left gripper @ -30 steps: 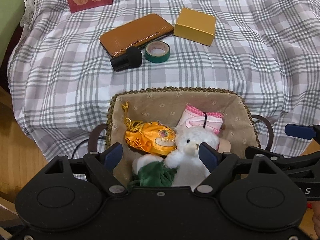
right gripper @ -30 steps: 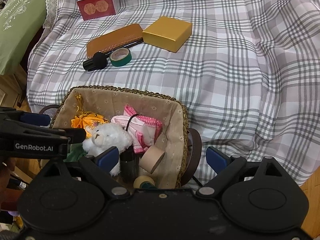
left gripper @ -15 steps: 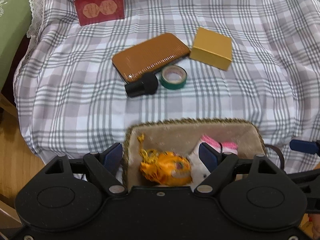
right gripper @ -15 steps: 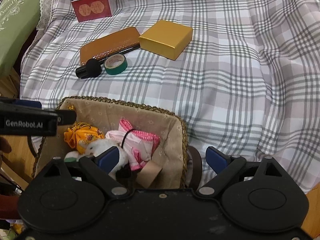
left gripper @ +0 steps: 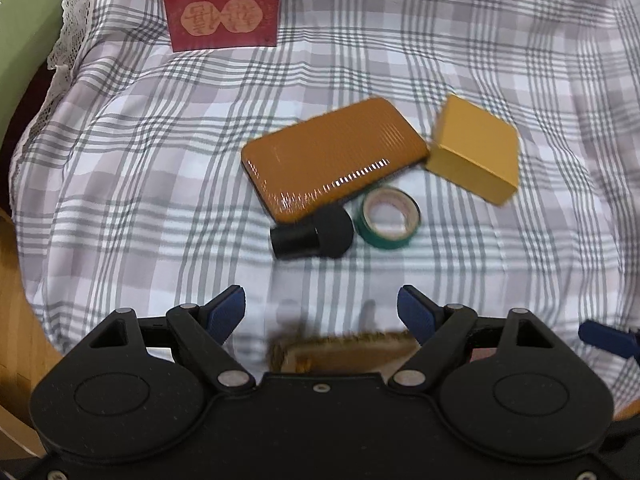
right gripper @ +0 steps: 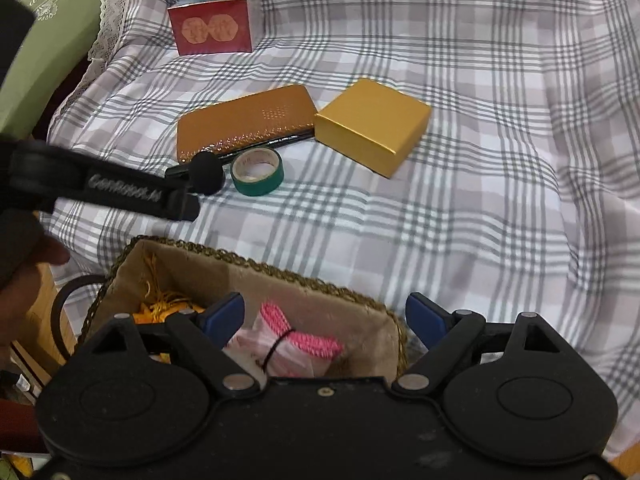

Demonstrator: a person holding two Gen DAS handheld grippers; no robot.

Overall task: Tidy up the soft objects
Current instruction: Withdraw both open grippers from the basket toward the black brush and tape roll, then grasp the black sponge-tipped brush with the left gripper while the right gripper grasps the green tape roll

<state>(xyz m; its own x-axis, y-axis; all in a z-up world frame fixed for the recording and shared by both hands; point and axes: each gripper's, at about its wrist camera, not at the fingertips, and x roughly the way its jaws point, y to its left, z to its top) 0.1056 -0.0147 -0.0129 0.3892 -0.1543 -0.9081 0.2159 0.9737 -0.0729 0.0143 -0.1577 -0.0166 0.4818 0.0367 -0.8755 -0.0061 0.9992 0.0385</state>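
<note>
A fabric-lined basket (right gripper: 280, 276) with a braided rim sits at the near edge of the plaid cloth. In the right wrist view it holds a pink and white folded cloth (right gripper: 292, 344) and an orange tasselled pouch (right gripper: 160, 308). Only its far rim (left gripper: 340, 344) shows in the left wrist view. My left gripper (left gripper: 320, 308) is open and empty, above the basket's far edge; it also shows in the right wrist view (right gripper: 176, 204). My right gripper (right gripper: 324, 316) is open and empty over the basket.
On the plaid cloth (left gripper: 140, 160) lie a brown case (left gripper: 332, 160), a gold box (left gripper: 476, 148), a green tape roll (left gripper: 388, 216), a black foam-tipped microphone (left gripper: 316, 232) and a red box (left gripper: 222, 16). A green cushion (right gripper: 52, 40) lies at far left.
Both grippers have risen and moved forward from the basket toward the cloth. The white teddy and most basket contents have dropped out of the left view. Both stay open.
</note>
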